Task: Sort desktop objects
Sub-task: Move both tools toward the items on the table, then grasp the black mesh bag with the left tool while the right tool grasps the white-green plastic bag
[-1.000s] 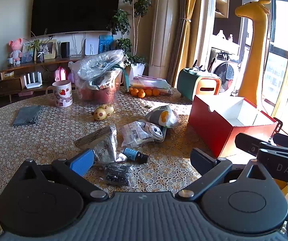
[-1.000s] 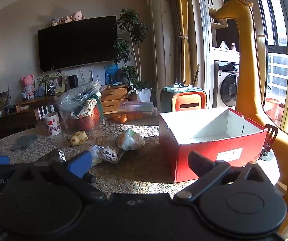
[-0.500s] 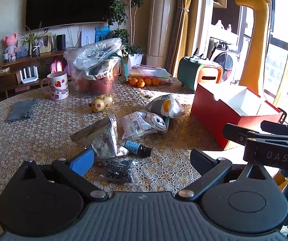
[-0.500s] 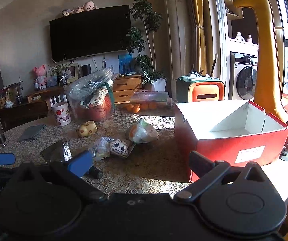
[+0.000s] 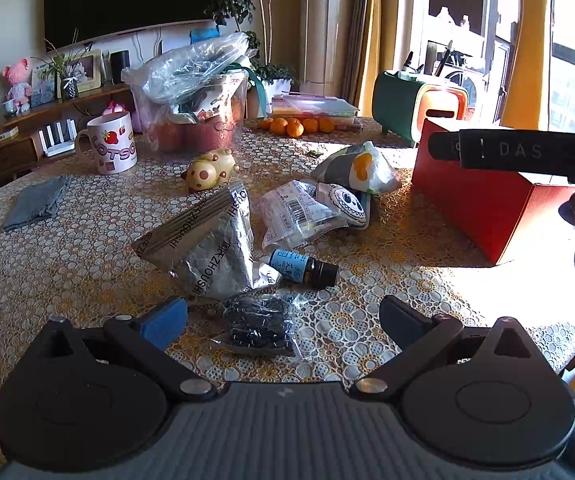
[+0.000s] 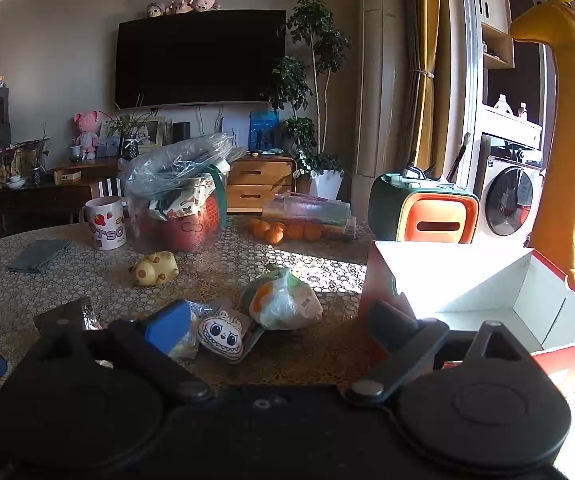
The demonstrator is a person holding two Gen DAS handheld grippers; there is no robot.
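My left gripper (image 5: 283,322) hangs open low over the lace-covered table, and a small clear bag of black bits (image 5: 259,326) lies between its fingers, untouched. Just beyond it lie a silver foil pouch (image 5: 211,256), a blue-labelled dark bottle (image 5: 301,266), a barcoded clear packet (image 5: 295,216) and a monster-face plush (image 5: 347,202). My right gripper (image 6: 281,328) is open with its jaws closing on nothing. The plush (image 6: 223,334) and a wrapped bag with orange print (image 6: 283,300) lie ahead of it. The red box (image 6: 467,292) stands open at the right.
A yellow spotted toy (image 5: 207,168), a strawberry mug (image 5: 113,148), a grey cloth (image 5: 35,202), a plastic-covered tub (image 5: 195,120) and oranges (image 5: 295,126) sit farther back. One right-gripper finger (image 5: 487,152) crosses in front of the red box (image 5: 483,216). The table edge runs near right.
My left gripper has sunk and come forward, so the bag of black bits now lies between its fingers. My right gripper has swung left from the box toward the plush and narrowed slightly.
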